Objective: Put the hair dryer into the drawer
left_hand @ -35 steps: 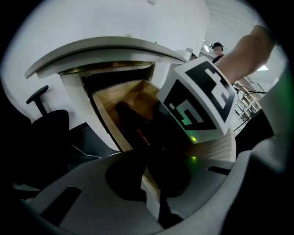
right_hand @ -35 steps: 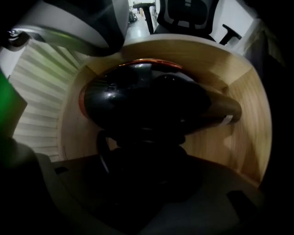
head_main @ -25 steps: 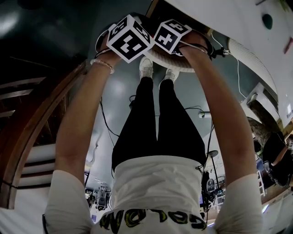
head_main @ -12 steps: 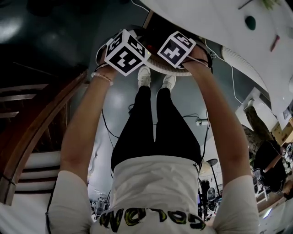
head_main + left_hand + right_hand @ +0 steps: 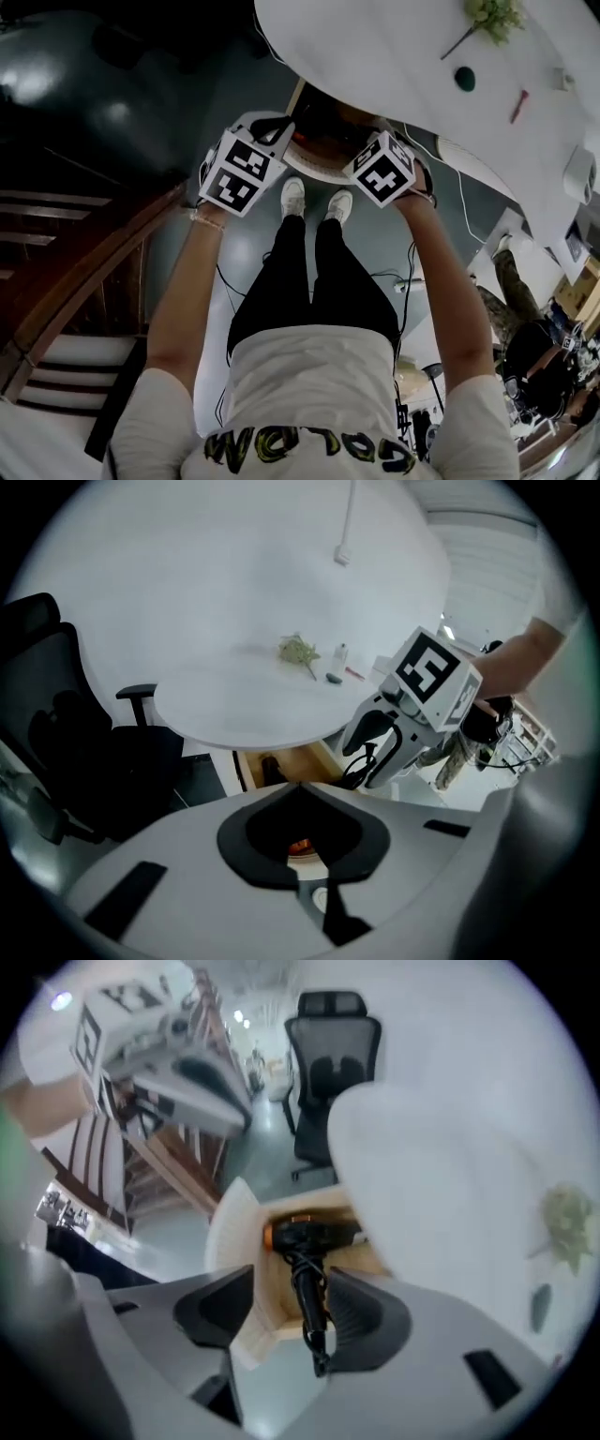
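- Hair dryer point(image 5: 305, 1241): lies inside the open drawer point(image 5: 264, 1277), centre of the right gripper view. Barrel across the top, handle pointing toward the lower edge of the frame. No tongs touching it.
- Right tongs point(image 5: 292, 1321): jaws wide and have just been closing. The dryer shows in the gap far below them, and nothing is pressed between the pads.
- Left tongs point(image 5: 300, 799): jaws together, empty.
- Risk 1: the cord point(image 5: 322, 1358) appears to trail past the near lip of the drawer. If the drawer is pushed in like this, the cord would likely be pinched or would jam the front.
- Risk 2: the bench point(image 5: 394, 66) overhangs the drawer in the upper right of the head view. A lift or a reach could knock either tongs against its rim.
- Risk 3: the two tongs sit close together above the drawer. A sideways move could bump them together.
- Risk 4: a push with the wide right tongs may slip off the curved drawer front.
- Count: hair dryer 1; drawer 1, open; tongs 2; bench 1.
- Count on the bench top, left gripper view: 4 small things. These are a green sprig point(image 5: 298, 652), a pale bottle-like thing point(image 5: 340, 653), a dark lump point(image 5: 334, 678) and a red stick point(image 5: 354, 673).
- Count: office chair point(image 5: 328, 1082) 1 in the right gripper view, top centre.
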